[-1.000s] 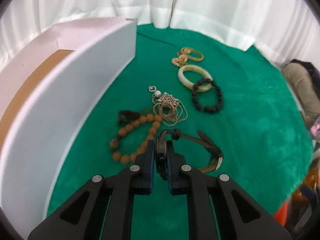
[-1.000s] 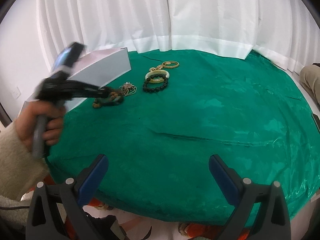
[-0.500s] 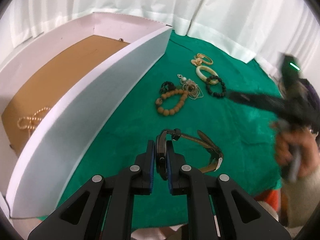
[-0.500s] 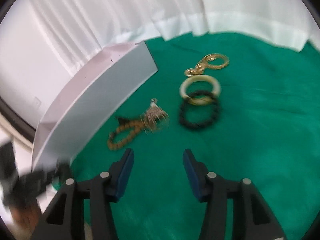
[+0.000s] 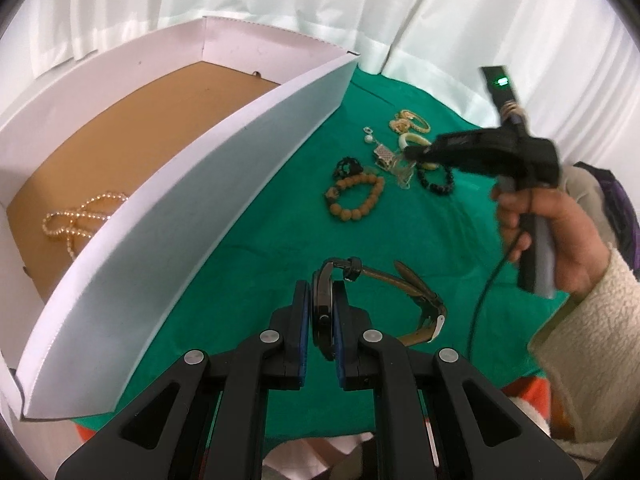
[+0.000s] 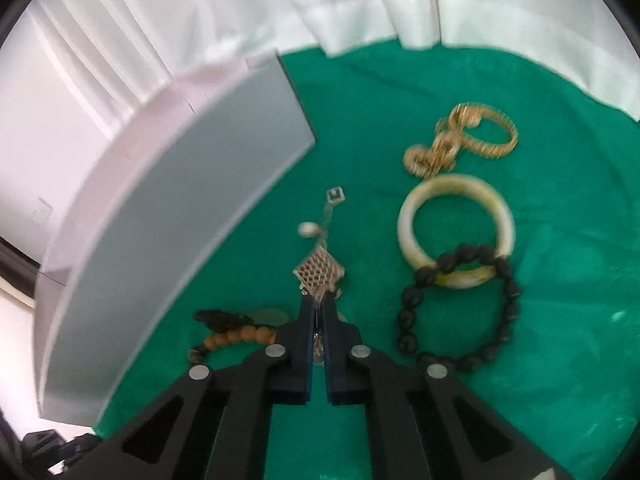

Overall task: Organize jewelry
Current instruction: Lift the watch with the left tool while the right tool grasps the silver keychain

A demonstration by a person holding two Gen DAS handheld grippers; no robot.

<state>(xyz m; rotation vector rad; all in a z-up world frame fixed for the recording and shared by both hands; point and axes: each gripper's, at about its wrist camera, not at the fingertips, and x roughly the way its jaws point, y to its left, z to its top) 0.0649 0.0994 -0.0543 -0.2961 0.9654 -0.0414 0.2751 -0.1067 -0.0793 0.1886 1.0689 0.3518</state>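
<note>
My left gripper (image 5: 322, 292) is shut on a dark wristwatch (image 5: 400, 280), whose brown strap hangs to the right above the green cloth. The white box (image 5: 200, 184) lies to its left, with a pearl necklace (image 5: 76, 216) on its brown floor. My right gripper (image 6: 318, 308) is shut on the chain of a silver necklace just below its lattice pendant (image 6: 319, 272). In the left wrist view the right gripper (image 5: 408, 152) reaches into the jewelry pile, held by a hand (image 5: 560, 240).
Around the pendant lie a wooden bead bracelet (image 6: 240, 336), a black bead bracelet (image 6: 412, 300), a pale bangle (image 6: 456, 182) and gold bracelets (image 6: 460, 140). The box wall (image 6: 180, 240) curves along the left. White curtains hang behind the green cloth (image 5: 420, 236).
My right gripper swept from the table's near edge to the jewelry pile and closed on the silver necklace. My left gripper carried the watch toward the box, whose inside now shows.
</note>
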